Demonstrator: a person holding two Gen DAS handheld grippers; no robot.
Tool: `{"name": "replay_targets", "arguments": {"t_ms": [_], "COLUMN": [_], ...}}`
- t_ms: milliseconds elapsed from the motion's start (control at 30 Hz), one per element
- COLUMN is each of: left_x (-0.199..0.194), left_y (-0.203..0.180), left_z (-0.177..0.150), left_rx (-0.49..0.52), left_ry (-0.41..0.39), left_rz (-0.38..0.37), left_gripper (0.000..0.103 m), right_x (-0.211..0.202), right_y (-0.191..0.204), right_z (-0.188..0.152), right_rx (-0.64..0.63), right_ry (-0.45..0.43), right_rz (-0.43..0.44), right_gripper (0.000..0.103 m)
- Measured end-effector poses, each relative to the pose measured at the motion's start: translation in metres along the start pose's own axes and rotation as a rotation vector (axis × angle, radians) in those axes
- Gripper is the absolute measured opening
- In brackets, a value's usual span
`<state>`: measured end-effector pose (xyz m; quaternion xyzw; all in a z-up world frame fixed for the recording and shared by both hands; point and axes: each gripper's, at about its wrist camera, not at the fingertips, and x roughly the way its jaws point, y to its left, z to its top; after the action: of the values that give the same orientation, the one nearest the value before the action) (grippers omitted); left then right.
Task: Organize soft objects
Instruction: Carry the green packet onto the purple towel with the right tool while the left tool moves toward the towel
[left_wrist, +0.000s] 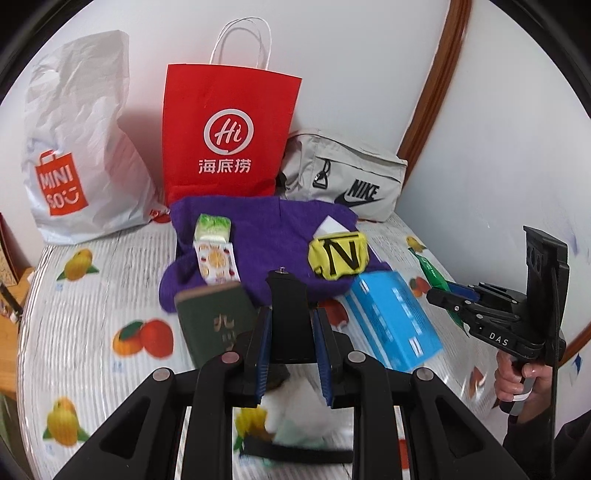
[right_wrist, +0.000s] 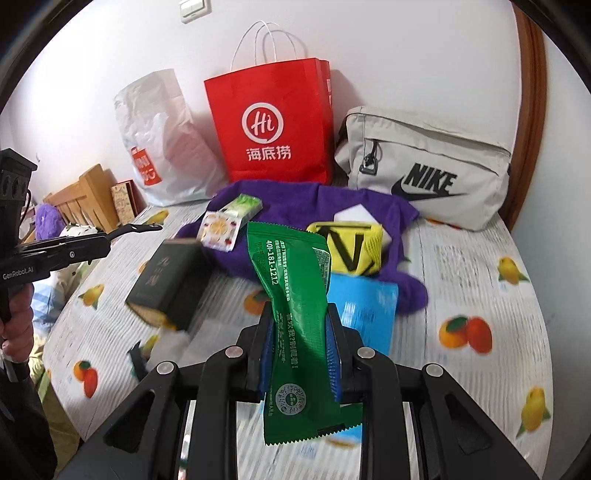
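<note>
Two grippers: both are held above the fruit-printed bedsheet (left_wrist: 92, 295), one in each of the person's hands.
Left gripper (left_wrist: 291, 354): clenched on a black block-shaped object (left_wrist: 286, 314) with a small screw on top; its blue-padded fingers (left_wrist: 264, 354) are pressed against both of the object's sides.
Right gripper (right_wrist: 301, 350): clenched on a green foil sachet with white print (right_wrist: 295, 302), which is gripped near its lower half and stands nearly upright between the pads.
Right hand (left_wrist: 517, 380): seen at the right edge of the left wrist view, wrapped round the gripper's handle.
Purple knitted cloth (left_wrist: 266, 229): spread near the bed's far edge, in front of the bags.
On the cloth: a green-and-white tissue pack (left_wrist: 214, 230), an orange-printed tissue pack (left_wrist: 218, 264), a yellow pouch with black lettering (left_wrist: 338, 256) and a white block (left_wrist: 328, 227) behind the pouch.
Dark green box (left_wrist: 210, 325): lying on the sheet at the cloth's near-left edge.
Blue flat packet (left_wrist: 395, 321): lying at the cloth's near-right edge.
Far edge, against the wall: a white plastic shopping bag (left_wrist: 81, 140), a red paper carrier bag (left_wrist: 225, 129) and a grey fabric waist bag (left_wrist: 347, 173), from left to right.
</note>
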<state>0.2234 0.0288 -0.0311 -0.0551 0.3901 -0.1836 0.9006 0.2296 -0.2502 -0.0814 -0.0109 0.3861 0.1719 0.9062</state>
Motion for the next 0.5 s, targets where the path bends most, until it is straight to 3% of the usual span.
{"name": "replay_targets", "arguments": {"t_ms": [300,500], "left_x": [0.056,0.083], "left_y": [0.023,0.035], "left_z": [0.04,0.062], "left_rx": [-0.051,-0.05], "left_ry": [0.022,0.032], "left_rz": [-0.021,0.015], "left_gripper": [0.021,0.021], "right_x": [0.053,0.089], "right_y": [-0.015,-0.03], "right_z": [0.052,0.083], "right_rx": [-0.021,-0.016], "right_ry": [-0.002,0.023], "right_rz": [-0.023,-0.043], "right_gripper": [0.025,0.025]}}
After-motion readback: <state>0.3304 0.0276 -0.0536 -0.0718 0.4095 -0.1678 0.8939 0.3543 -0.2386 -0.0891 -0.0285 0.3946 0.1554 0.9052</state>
